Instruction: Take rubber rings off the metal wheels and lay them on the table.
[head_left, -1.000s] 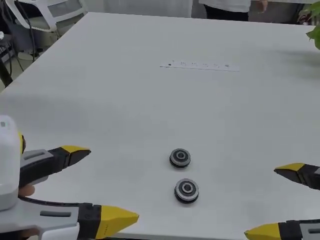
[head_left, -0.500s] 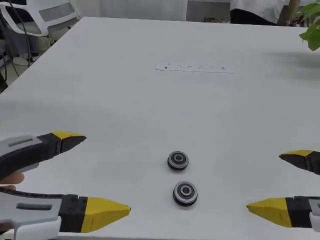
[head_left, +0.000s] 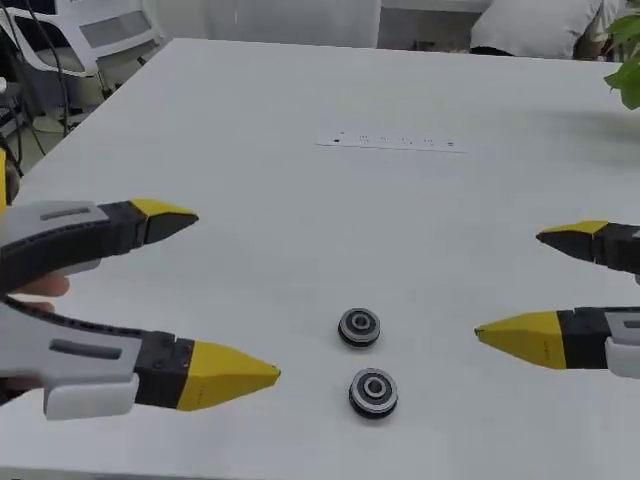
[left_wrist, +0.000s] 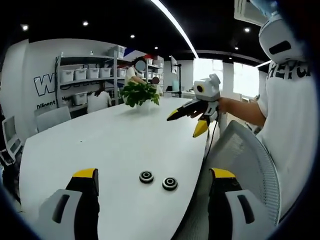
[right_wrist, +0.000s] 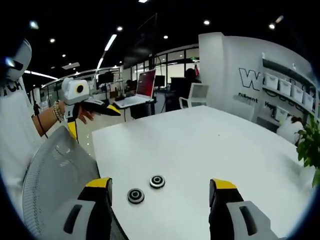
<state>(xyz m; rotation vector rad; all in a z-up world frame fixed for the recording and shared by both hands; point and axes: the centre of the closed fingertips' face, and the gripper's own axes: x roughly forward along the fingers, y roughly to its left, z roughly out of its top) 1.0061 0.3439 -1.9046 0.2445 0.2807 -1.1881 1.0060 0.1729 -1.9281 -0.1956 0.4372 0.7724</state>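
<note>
Two small metal wheels with black rubber rings lie flat near the table's front edge, the farther wheel (head_left: 359, 327) (left_wrist: 146, 176) (right_wrist: 157, 181) just behind the nearer wheel (head_left: 373, 392) (left_wrist: 170, 183) (right_wrist: 135, 195). My left gripper (head_left: 230, 295) (left_wrist: 154, 174) hovers open to their left, yellow tips wide apart. To their right, my right gripper (head_left: 510, 285) (right_wrist: 161, 183) is open too, above the table. Neither touches a wheel. Each gripper faces the other: the right gripper (left_wrist: 195, 114) and the left gripper (right_wrist: 90, 107) appear in the opposite gripper views.
A flush socket strip (head_left: 392, 141) sits mid-table. A green plant (head_left: 628, 60) (left_wrist: 140, 93) stands at the far right corner. A grey mesh chair back (left_wrist: 240, 160) (right_wrist: 55, 170) is at the front edge. A person (head_left: 540, 25) sits beyond the far edge.
Both grippers have moved forward and up over the table, their tips now level with or beyond the wheels. The wheels have not moved; the head camera shifted slightly.
</note>
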